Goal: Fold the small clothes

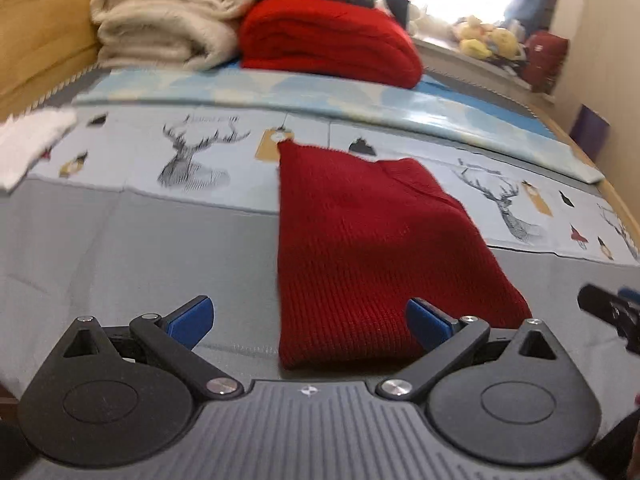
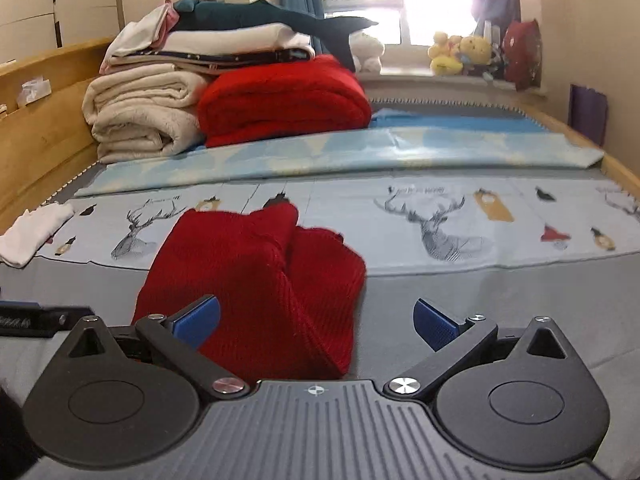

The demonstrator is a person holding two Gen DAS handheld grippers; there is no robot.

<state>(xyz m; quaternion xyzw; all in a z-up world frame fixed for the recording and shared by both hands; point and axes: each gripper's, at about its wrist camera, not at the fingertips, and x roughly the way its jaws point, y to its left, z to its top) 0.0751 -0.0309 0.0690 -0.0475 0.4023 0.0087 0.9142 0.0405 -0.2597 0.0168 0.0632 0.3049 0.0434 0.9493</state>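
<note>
1. Your left gripper (image 1: 310, 322) has its blue-padded jaws spread wide, grasping nothing; the right gripper (image 2: 316, 322) stands released the same way.
2. Beyond both lies the dark red knitted garment (image 1: 368, 248), folded into a rough rectangle on the bed's grey sheet (image 1: 140, 248) (one fold rides up on top in the right wrist view).
3. Its far edge reaches the pale blue deer-print band (image 2: 420, 216).
4. A small white cloth (image 2: 36, 228) lies apart to the left.
5. Farther back sit cream folded blankets (image 2: 140, 116) touching a bright red folded blanket (image 2: 284, 100).
</note>
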